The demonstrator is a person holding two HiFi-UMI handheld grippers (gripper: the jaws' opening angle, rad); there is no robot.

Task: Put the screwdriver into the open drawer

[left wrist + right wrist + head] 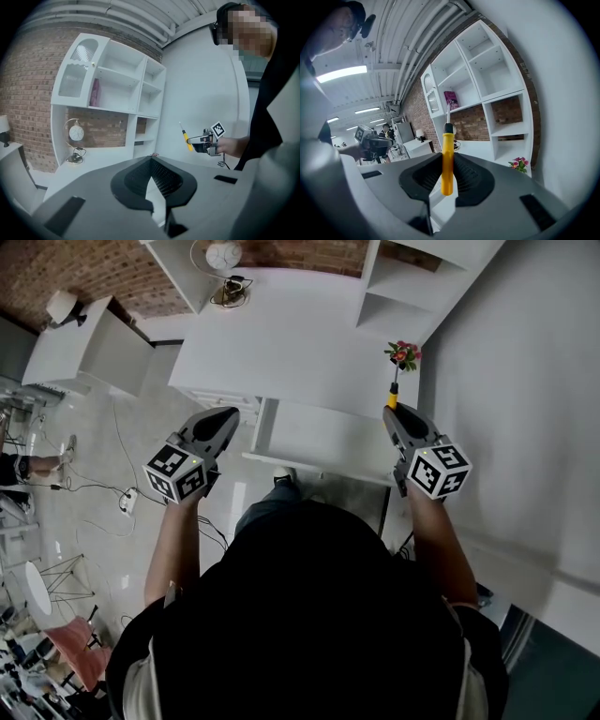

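A screwdriver [392, 397] with a yellow handle stands upright in my right gripper [393, 412], which is shut on it; the thin shaft points up. In the right gripper view the screwdriver handle [447, 164] sits squeezed between the dark pads of the right gripper [447, 153]. The white open drawer [319, 440] juts out from under the desk, between my two grippers and a little below them. My left gripper [228, 416] hovers left of the drawer, shut with nothing in it; its jaws [151, 159] meet at the tips. The left gripper view shows the screwdriver [186, 139] from the side.
A white desk [281, 334] carries a round clock [223, 254] at the back and a small pot of flowers [403, 354] at its right edge. White shelves [122, 79] rise behind it against a brick wall. A white wall [525, 381] is close on the right. Cables [122, 493] lie on the floor at left.
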